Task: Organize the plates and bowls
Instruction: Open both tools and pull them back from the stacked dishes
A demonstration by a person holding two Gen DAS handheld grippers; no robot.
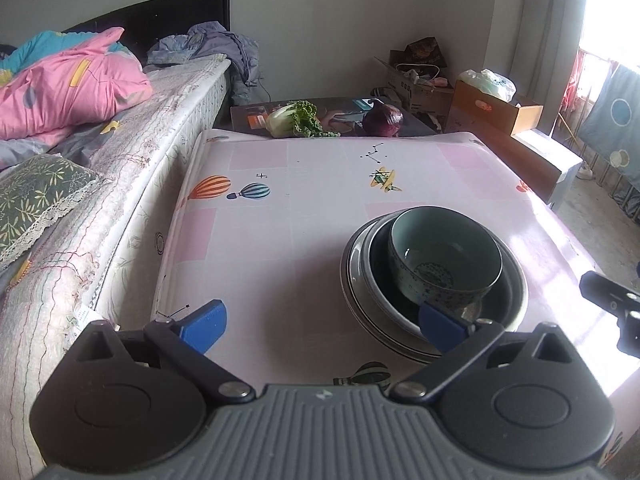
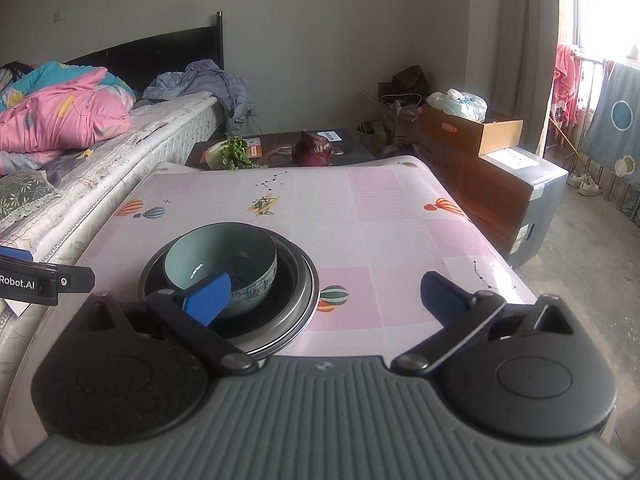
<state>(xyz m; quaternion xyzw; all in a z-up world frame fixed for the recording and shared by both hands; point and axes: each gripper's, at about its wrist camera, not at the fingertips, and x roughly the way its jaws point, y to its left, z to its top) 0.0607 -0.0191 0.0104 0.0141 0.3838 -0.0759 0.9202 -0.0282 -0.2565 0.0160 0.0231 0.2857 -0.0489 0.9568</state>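
Left wrist view: the left claw (image 1: 322,326) hangs spread wide, empty, over the table (image 1: 280,220). Just ahead to its right, a bowl (image 1: 444,256) sits nested in stacked plates (image 1: 356,276). The right claw (image 2: 324,296), likewise apart and empty, has the stack ahead-left.

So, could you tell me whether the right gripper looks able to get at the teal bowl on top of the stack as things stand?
Probably yes: the right gripper is open and empty, and the teal bowl sits uncovered atop the stacked plates, just ahead of its left finger, with nothing between.
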